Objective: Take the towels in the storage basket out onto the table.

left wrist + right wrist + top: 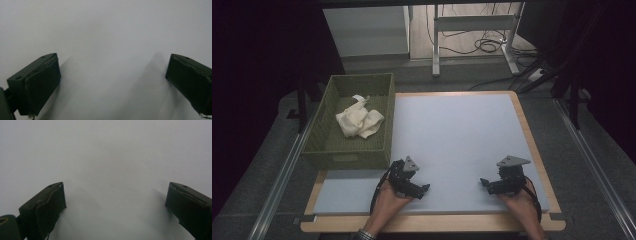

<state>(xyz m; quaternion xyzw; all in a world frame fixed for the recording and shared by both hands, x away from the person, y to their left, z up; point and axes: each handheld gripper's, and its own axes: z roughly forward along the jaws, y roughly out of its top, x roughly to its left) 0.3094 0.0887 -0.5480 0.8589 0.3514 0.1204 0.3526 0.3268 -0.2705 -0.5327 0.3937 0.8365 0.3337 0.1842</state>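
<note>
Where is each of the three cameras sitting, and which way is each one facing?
High view: above the person's side, facing forward and down on the table, basket with cloth, both hands, left gripper and right gripper.
Left gripper view: rides the left gripper, facing the grey mat; open jaws show.
Right gripper view: rides the right gripper, same way; open jaws show.
Shared: both gripper views show bare grey mat.

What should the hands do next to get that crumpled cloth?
Probably move the left tongs forward and left, toward the green basket. The cream cloth lies crumpled inside it, untouched, and the left tongs are the nearer pair. Both the left tongs and the right tongs rest open on the grey table with nothing between their jaws.
</note>
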